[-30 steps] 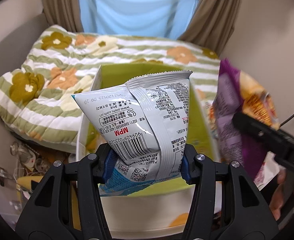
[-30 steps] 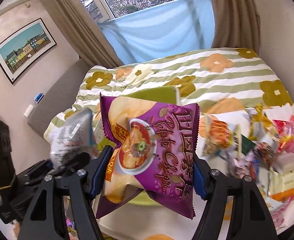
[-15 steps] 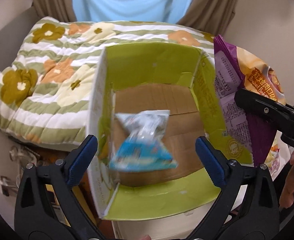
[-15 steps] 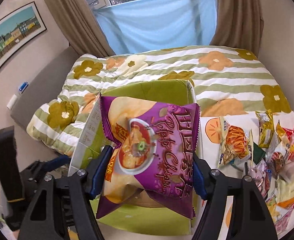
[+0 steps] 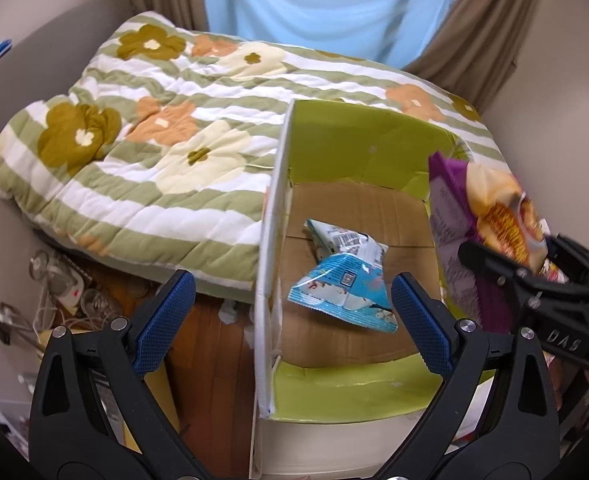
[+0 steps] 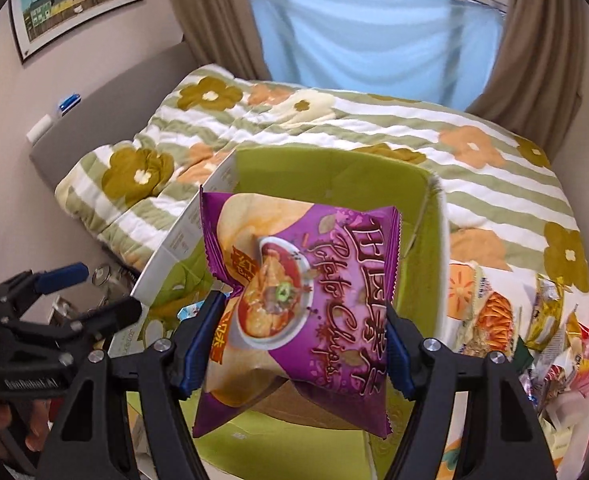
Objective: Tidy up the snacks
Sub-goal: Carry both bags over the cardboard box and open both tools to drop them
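Left gripper (image 5: 292, 304): its 2 blue-padded fingers (image 5: 165, 324) are spread wide and hold nothing; it hangs over the near left corner of the box.
Right gripper (image 6: 294, 344): fingers (image 6: 196, 348) pinching the purple chip bag at its lower half, 1 pad on each side edge.
Purple chip bag (image 6: 294, 296): upright, long axis running up from the fingers, printed front toward the right wrist camera, crimped top edge uppermost and leaning slightly left; held in the air above the box opening. In the left wrist view it shows over the box's right wall (image 5: 482, 232).
Blue and white snack bag (image 5: 344, 274): lies crumpled on the brown cardboard floor of the box, long axis roughly from the far left to the near right, barcode end toward the far wall.
Box (image 5: 334, 140): green-lined carton, flaps up, at the near edge of the bed.
Bed (image 5: 154, 140): green-striped flowered quilt; more snack packets (image 6: 494, 316) lie along its near right edge.
Change: 1 second ago the left fingers gripped the blue and white bag upright; half a second ago it was dropping between them; now it rests in the box. The right gripper kept its hold on the purple bag throughout.
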### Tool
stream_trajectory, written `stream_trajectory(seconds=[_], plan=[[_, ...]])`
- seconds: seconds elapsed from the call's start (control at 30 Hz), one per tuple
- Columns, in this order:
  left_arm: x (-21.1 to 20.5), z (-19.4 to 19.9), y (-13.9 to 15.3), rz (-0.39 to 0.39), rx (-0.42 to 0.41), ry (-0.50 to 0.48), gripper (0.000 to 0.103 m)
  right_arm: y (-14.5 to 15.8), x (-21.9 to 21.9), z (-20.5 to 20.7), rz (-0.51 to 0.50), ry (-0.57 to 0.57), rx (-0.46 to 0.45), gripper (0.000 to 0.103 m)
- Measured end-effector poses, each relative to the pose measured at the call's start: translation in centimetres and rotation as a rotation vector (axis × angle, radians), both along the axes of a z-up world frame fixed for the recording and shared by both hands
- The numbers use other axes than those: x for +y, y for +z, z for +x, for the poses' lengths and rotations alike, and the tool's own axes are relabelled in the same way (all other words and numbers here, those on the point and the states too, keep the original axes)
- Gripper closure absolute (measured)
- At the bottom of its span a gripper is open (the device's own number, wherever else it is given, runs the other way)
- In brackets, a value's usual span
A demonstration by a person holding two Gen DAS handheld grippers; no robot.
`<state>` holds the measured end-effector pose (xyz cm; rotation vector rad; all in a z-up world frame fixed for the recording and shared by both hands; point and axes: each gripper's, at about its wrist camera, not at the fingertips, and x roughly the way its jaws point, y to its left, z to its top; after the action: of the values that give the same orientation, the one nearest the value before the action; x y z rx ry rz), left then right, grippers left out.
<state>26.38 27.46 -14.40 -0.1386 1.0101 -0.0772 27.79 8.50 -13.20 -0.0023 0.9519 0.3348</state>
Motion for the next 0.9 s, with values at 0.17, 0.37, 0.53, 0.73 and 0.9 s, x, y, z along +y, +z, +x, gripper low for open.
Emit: stream_trajectory(seconds=[0.17, 0.37, 0.53, 0.73, 0.9], plan=[[0.2, -0.3, -0.2, 0.0, 0.006, 0.007, 0.005, -1.4, 0.2, 0.2, 0.012, -0.004, 0.034, 0.02], [-0.1, -1.7, -0.8, 0.001, 0.021, 0.002, 0.005, -2.4, -1.0, -1.5, 0.075, -0.044, 0.062, 0.0], [-0.2, -3.7, 0.0, 0.0, 0.001, 0.004, 0.005, -1.9, -1.4, -3.2, 0.04, -0.058, 0.039, 0.0], [-0.6, -5.9, 2.3, 0.014, -0.056, 0.005, 0.005, -0.3, -2.2, -5.1, 0.057, -0.073, 0.011, 0.0], [-1.4, -7.7, 4.0, 0.015, -0.111, -0.028, 0.005, 1.2, -2.7, -7.3, 0.083, -0.102, -0.01, 0.0]])
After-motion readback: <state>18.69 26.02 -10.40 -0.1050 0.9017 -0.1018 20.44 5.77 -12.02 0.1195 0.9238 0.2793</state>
